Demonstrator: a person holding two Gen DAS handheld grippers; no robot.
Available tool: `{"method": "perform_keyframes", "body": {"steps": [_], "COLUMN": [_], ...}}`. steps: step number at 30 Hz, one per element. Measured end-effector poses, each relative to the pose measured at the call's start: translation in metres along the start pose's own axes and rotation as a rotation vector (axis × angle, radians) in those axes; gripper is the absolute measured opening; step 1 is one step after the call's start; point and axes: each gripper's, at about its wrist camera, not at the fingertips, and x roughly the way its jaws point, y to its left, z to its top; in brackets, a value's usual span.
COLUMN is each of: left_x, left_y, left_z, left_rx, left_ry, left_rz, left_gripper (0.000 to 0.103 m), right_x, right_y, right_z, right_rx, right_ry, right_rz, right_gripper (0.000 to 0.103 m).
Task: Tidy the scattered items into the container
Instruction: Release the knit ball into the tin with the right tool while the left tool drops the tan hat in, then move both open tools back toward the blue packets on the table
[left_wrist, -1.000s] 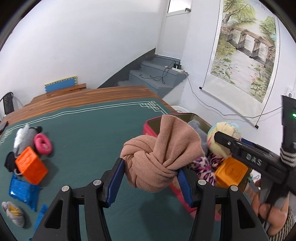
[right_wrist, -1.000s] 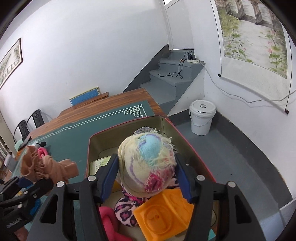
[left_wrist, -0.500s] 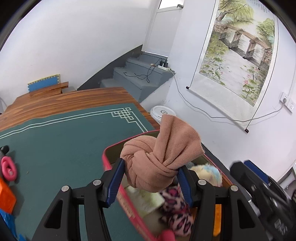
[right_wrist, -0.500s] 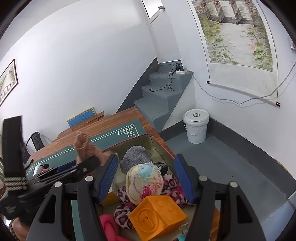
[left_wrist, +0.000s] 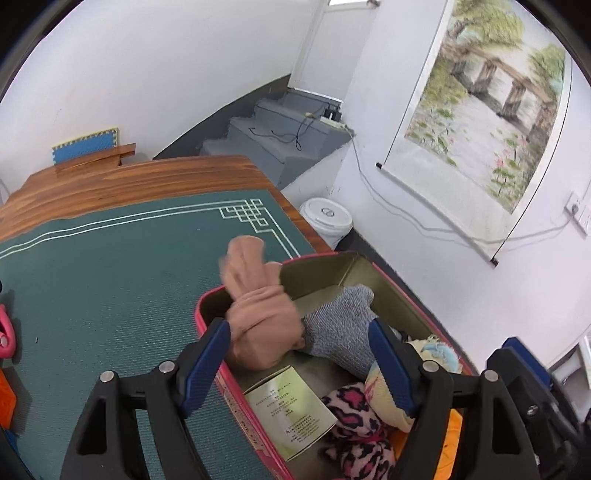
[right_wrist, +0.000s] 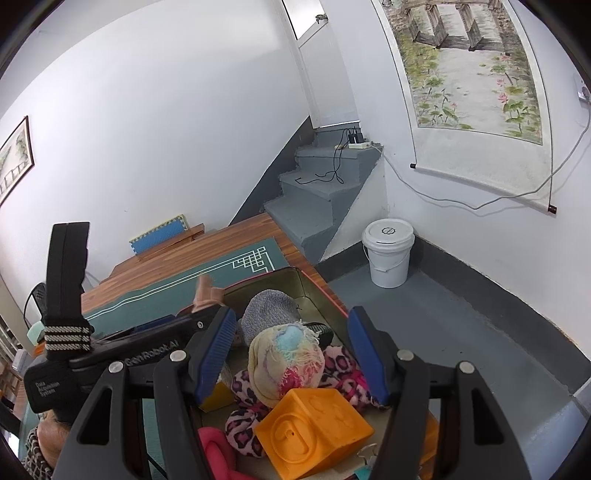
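1. Left hand-held gripper (left_wrist: 299, 363): jaws spread wide. The knotted tan cloth (left_wrist: 260, 323) sits at the left pad, blurred, apparently dropping free over the near-left corner of the tin container (left_wrist: 314, 273). Part of it overhangs the red rim.
2. Right hand-held gripper (right_wrist: 291, 356): jaws apart, holding nothing, hovering over the pastel sock ball (right_wrist: 286, 360) already lying in the tin.
3. Also in the tin: grey knit piece (left_wrist: 341, 325), leopard-print cloth (left_wrist: 360, 432), orange cube (right_wrist: 314, 424), paper leaflet (left_wrist: 291, 410).
4. To finish the drop cleanly, I'd keep the left jaws wide and hold position until the cloth settles. If it hangs on the rim, nudge it inward with a pad.
5. Retract the left unit up and back so the pad doesn't snag the knot.
6. Keep the two grippers apart, they're close over the tin.
7. A pink ring (left_wrist: 7, 330) and something orange remain on the desk (left_wrist: 110, 266) at the left edge, so more items are left to fetch.
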Motion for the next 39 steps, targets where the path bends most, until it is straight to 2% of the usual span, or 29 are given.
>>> {"method": "perform_keyframes", "body": {"steps": [18, 26, 33, 39], "left_x": [-0.026, -0.048, -0.078, -0.109], "left_y": [0.003, 0.029, 0.054, 0.081], "left_z": [-0.014, -0.028, -0.042, -0.06], "left_rx": [0.052, 0.036, 0.036, 0.03], "left_ry": [-0.04, -0.038, -0.054, -0.063], "left_rz": [0.063, 0.097, 0.137, 0.186], "left_gripper": [0.079, 0.079, 0.079, 0.079], "right_x": [0.002, 0.002, 0.0, -0.008], "right_y": [0.003, 0.02, 0.042, 0.071], "right_z": [-0.003, -0.011, -0.019, -0.027], "right_rx": [-0.04, -0.115, -0.201, -0.282], "right_ry": [-0.021, -0.044, -0.071, -0.082], "right_rz": [-0.04, -0.052, -0.059, -0.006], "right_gripper": [0.067, 0.067, 0.072, 0.078]}}
